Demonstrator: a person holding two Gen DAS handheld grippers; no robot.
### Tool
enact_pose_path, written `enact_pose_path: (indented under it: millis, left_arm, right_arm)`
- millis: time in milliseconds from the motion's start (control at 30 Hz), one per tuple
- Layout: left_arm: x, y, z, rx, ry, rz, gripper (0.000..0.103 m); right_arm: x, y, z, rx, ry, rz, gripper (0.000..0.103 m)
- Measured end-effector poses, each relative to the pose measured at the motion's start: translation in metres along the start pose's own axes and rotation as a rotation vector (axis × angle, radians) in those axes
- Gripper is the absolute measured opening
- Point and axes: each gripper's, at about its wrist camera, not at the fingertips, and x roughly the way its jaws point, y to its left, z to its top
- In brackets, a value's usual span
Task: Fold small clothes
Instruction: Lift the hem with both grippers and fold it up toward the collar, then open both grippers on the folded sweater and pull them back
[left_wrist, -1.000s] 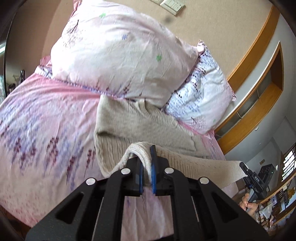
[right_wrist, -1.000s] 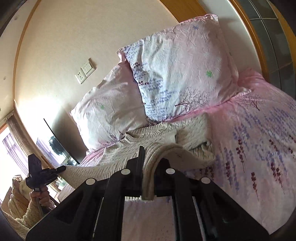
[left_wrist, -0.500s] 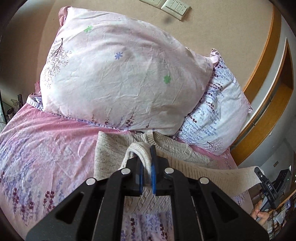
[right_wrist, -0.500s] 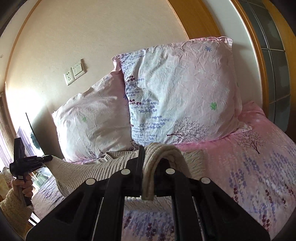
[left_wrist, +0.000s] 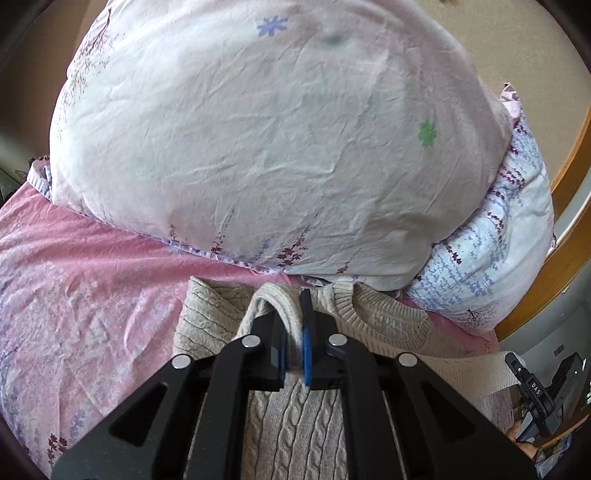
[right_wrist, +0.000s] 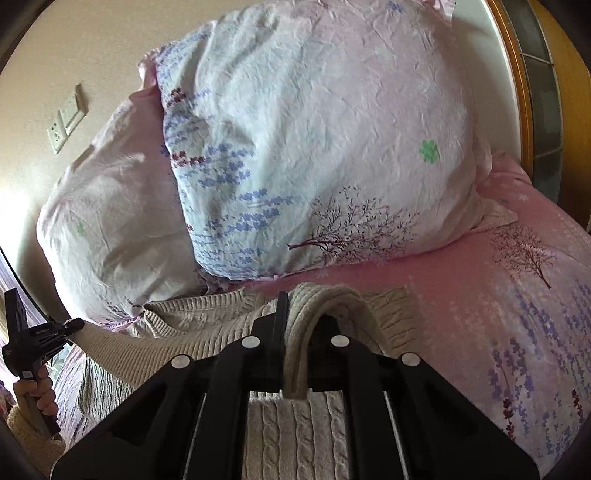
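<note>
Left wrist view is mostly one big puffy pale-pink pillow with crinkled cotton and small flower prints (left_wrist: 266, 147), and tucked behind it on the right a second pillow, white-blue with purple sprigs (left_wrist: 498, 258). Down on the pink floral bedsheet (left_wrist: 81, 288) lies the beige cable-knit sweater (left_wrist: 288, 424), chunky braided ribs down the body, finer ribbing around the round neckline. Neck end points up at the pillows, so the long axis runs from the camera toward the headboard, and the collar sits just about touching the pillow bottoms. The left gripper (left_wrist: 293, 347) is clamped tight on a doubled-over ribbed edge of the knit, which humps up in a loop over its blue pads. Right wrist view: the right gripper (right_wrist: 301, 350) is pinched closed too, with a thick fold of the same sweater arching over its black fingers. A stretched band of ribbed knit runs sideways between the two grips. Room-wise, there's hardly any space ahead before the pillows, but plenty of bare sheet out to both sides, and a wooden bed frame edge (right_wrist: 517, 92) past the right-hand pillow.
</note>
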Motion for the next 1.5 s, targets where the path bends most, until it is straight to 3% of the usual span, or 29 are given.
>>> enact_pose_path:
  millis: [333,500,567,600,633,667,733,867,967,1133,1367,1500]
  left_arm:
    - [0.034,0.012,-0.001,-0.046,0.039,0.02,0.006]
    - [0.054,0.015,-0.004,-0.075,0.084,0.034,0.007]
    - [0.061,0.015,-0.004,-0.087,0.104,0.033,0.008]
    - [0.063,0.014,-0.004,-0.092,0.111,0.034,0.008]
    - [0.065,0.015,-0.004,-0.099,0.117,0.03,0.012]
    - [0.066,0.016,-0.003,-0.106,0.124,0.022,0.016]
    - [0.065,0.017,-0.003,-0.115,0.126,0.015,0.031]
    - [0.046,0.015,-0.001,-0.082,0.103,-0.001,0.043]
    - [0.023,0.02,-0.005,-0.032,0.09,-0.01,0.043]
    - [0.001,0.036,-0.024,0.006,0.137,-0.006,0.041]
    - [0.002,0.046,-0.048,0.042,0.202,0.027,0.04]
    - [0.006,0.042,-0.057,0.07,0.224,0.057,0.038]
  right_arm:
    - [0.036,-0.009,0.004,0.053,0.054,-0.046,0.008]
    - [0.064,-0.018,0.004,0.124,0.132,-0.078,0.011]
    - [0.072,-0.022,0.004,0.153,0.164,-0.079,0.027]
    - [0.077,-0.025,0.004,0.173,0.176,-0.076,0.046]
    - [0.079,-0.028,0.004,0.197,0.179,-0.071,0.058]
    - [0.079,-0.029,0.005,0.211,0.177,-0.062,0.059]
    - [0.077,-0.031,0.006,0.224,0.173,-0.052,0.059]
    - [0.058,-0.03,0.007,0.202,0.143,-0.055,0.059]
    - [0.034,-0.034,0.004,0.154,0.112,-0.095,0.057]
    - [0.006,-0.051,-0.01,0.113,0.145,-0.135,0.041]
    - [0.007,-0.05,-0.033,0.046,0.213,-0.187,0.034]
    - [0.018,-0.045,-0.041,0.0,0.264,-0.204,0.025]
